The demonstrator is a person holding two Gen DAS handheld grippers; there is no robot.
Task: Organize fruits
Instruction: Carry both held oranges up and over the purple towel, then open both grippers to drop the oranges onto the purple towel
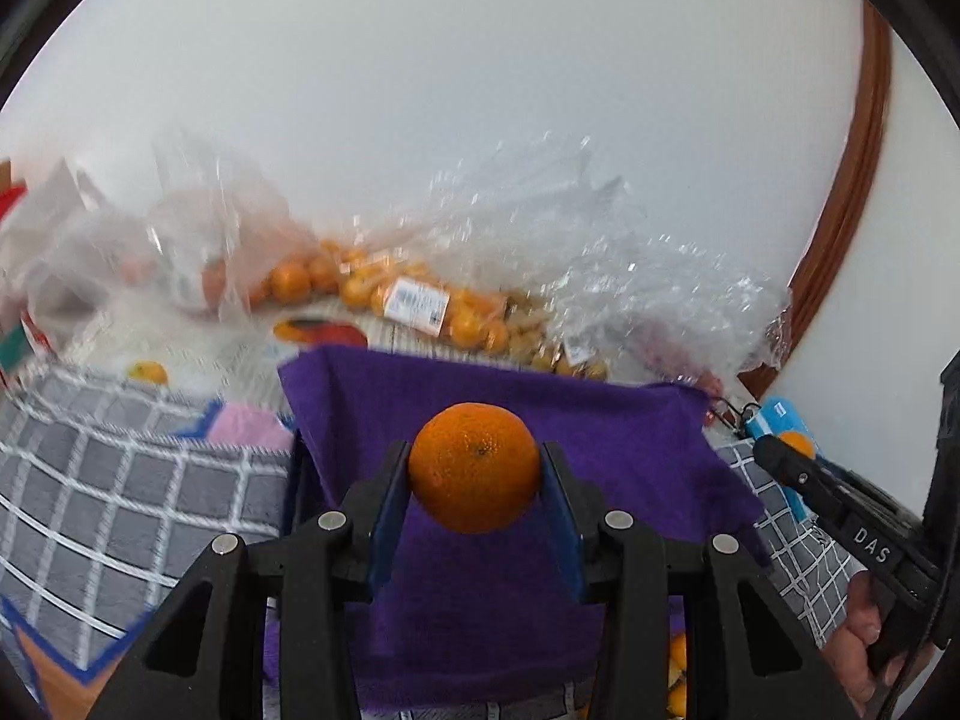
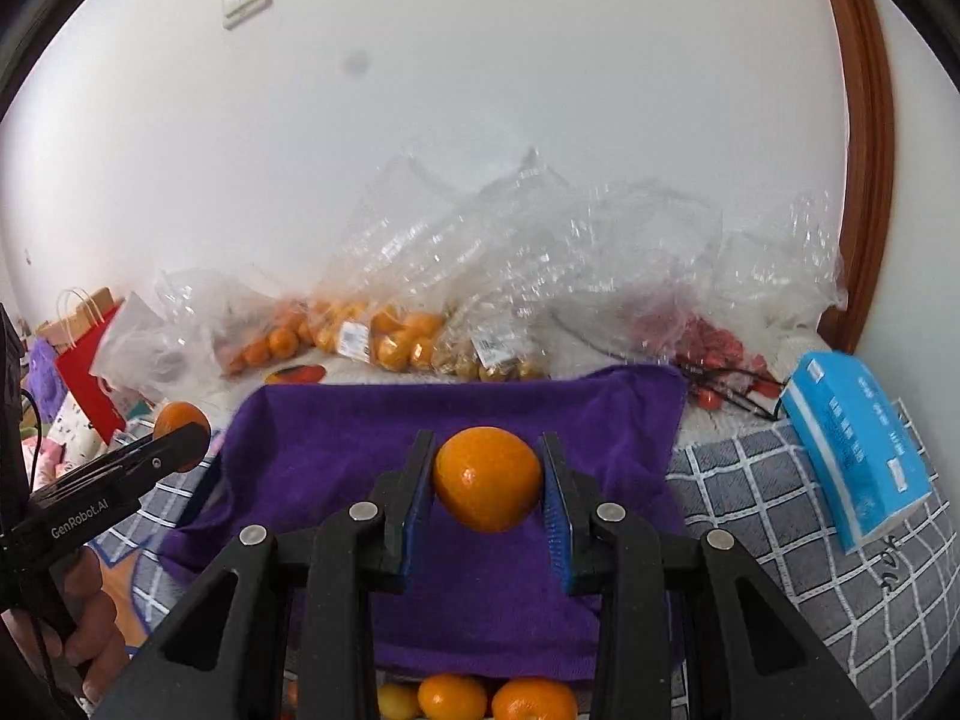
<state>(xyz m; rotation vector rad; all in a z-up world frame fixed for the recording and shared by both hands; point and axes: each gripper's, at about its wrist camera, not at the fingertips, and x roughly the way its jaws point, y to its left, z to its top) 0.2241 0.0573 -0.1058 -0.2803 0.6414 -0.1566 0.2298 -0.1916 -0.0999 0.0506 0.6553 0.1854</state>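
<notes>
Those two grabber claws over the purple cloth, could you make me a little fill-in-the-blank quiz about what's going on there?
1. The left gripper is shut on an ___.
2. The right gripper holds an orange above a ___ cloth.
3. The tissue pack is ___ in colour.

Missing words: orange; purple; blue

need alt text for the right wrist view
The right gripper is shut on an orange above a purple towel. Clear bags of fruit line the white wall behind, and a blue tissue pack lies on the right.
</notes>
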